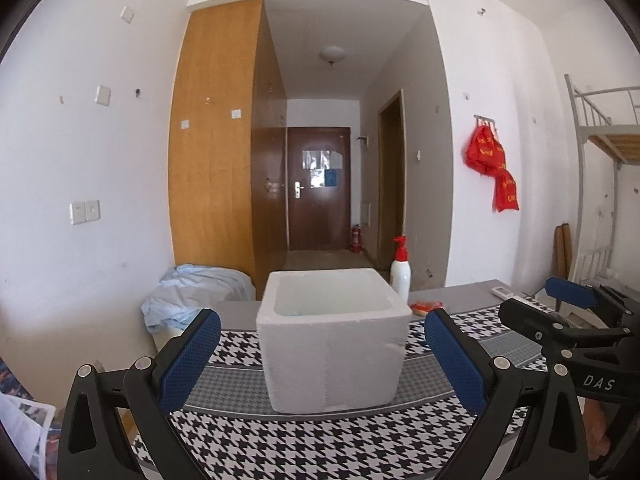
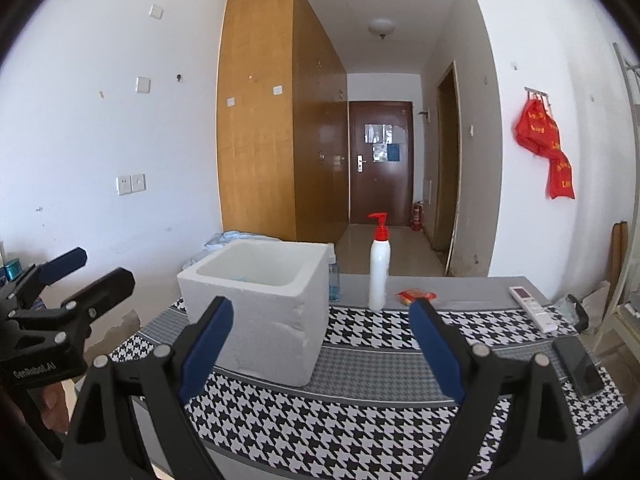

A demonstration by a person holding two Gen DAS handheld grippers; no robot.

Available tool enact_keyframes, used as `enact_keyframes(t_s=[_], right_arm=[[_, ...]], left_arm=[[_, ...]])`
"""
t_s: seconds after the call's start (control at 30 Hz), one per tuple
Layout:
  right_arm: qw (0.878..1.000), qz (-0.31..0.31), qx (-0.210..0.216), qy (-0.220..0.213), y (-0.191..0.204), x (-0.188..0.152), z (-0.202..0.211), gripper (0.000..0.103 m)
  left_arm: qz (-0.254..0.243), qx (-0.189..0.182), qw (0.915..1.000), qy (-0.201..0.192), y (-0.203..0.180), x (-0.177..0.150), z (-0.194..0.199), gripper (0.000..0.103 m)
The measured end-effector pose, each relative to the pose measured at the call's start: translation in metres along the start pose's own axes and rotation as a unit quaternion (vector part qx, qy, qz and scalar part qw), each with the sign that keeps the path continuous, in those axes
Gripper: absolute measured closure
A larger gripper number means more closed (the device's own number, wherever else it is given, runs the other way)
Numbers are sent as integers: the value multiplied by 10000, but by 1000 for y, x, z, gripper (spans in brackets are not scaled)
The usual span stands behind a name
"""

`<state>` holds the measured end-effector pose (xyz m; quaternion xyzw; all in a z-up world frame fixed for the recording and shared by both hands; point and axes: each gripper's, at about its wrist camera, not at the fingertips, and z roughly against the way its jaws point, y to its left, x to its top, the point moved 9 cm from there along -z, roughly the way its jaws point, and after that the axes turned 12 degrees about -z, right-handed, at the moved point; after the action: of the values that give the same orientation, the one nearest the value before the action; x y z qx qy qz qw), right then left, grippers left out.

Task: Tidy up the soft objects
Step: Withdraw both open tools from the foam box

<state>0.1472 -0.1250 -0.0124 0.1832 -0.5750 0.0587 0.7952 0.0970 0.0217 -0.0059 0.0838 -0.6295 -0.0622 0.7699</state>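
A white foam box [image 1: 334, 336] stands open-topped on the houndstooth table cloth [image 1: 320, 440]; it also shows in the right wrist view [image 2: 260, 304]. Something pale blue lies inside it, mostly hidden. My left gripper [image 1: 322, 328] is open and empty, its blue pads either side of the box, short of it. My right gripper [image 2: 322, 312] is open and empty, to the right of the box. Each gripper shows in the other's view, the right one [image 1: 556, 304] and the left one [image 2: 92, 268]. A small orange packet [image 2: 416, 295] lies behind, near the bottle.
A white pump bottle with red top [image 2: 379, 268] stands right of the box. A remote [image 2: 534, 307] and a black phone [image 2: 580, 366] lie at the table's right. A blue cloth pile [image 1: 192, 292] sits beyond the table's left. Bunk bed frame [image 1: 600, 128] at far right.
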Motion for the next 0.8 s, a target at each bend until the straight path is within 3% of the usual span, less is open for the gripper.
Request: enact_keyframes(t_s=[0.8], right_arm=[[9997,-144,-128,152,-25,-30,1,11]], left_arm=[[-59,103,9999,87,-12,-27,-2,1]])
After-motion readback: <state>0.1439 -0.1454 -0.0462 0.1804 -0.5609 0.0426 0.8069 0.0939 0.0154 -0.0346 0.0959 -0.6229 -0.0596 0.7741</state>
